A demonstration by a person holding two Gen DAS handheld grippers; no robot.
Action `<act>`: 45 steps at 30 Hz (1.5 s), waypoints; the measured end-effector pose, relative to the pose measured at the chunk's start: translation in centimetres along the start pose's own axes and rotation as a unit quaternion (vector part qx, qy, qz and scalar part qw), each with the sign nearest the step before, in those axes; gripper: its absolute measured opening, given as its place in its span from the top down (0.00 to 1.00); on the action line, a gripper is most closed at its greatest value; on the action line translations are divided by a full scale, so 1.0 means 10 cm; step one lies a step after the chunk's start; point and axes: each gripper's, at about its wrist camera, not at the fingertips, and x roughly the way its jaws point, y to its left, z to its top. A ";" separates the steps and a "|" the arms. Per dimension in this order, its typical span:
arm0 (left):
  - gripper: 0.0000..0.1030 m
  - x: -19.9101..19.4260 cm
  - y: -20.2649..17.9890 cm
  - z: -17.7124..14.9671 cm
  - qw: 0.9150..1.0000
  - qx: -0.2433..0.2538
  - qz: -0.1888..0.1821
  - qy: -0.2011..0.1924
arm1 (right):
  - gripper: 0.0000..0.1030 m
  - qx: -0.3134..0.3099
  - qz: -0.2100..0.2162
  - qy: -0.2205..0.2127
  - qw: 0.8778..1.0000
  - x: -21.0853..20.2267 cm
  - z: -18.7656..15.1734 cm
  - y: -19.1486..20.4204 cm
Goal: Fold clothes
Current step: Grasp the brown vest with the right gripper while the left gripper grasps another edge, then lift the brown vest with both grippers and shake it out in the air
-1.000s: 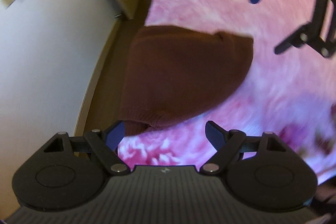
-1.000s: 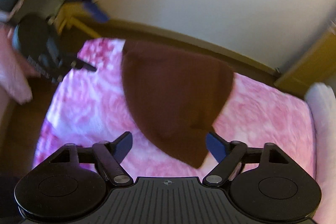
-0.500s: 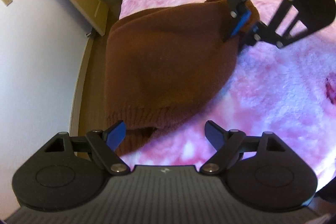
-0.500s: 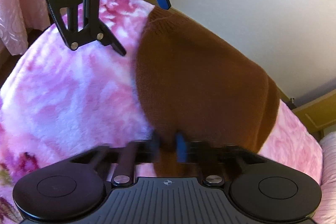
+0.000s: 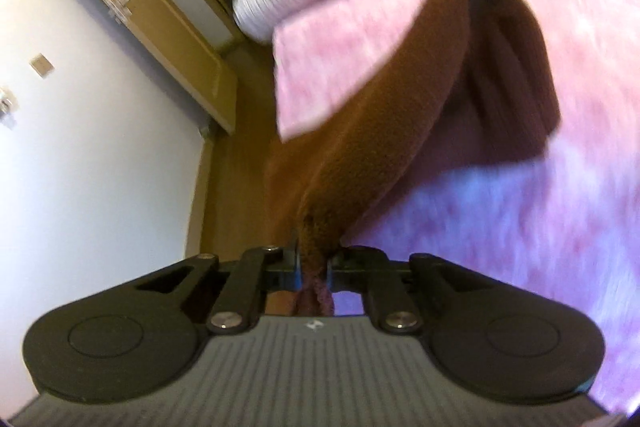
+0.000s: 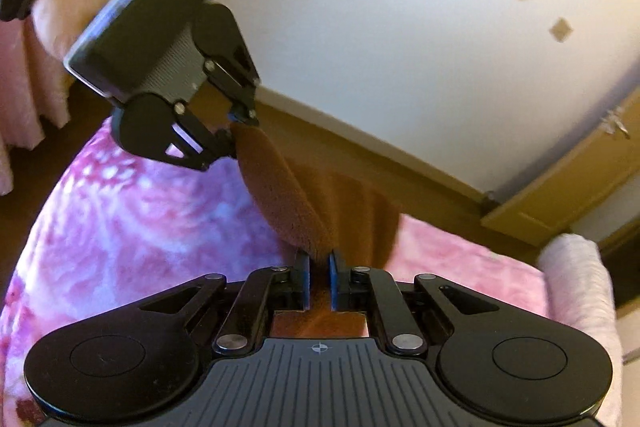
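Above the pink blanket (image 5: pixel 520 227), brown sweater (image 5: pixel 380 131) taut between left tool (image 5: pixel 313 263) and right tool (image 6: pixel 319 277), both clamped on it.

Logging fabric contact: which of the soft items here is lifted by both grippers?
The brown knit garment, clamped between left gripper and right gripper; the pink blanket lies flat.

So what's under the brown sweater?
The pink fluffy blanket lies under the brown sweater, which hangs lifted between the left gripper and right gripper. Whatever is beneath its drooping folds is covered.
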 end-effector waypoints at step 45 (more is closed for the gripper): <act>0.71 -1.72 -4.97 2.38 0.884 0.136 -0.346 -0.284 | 0.92 0.317 -0.391 0.071 0.861 -4.99 -5.25 1.87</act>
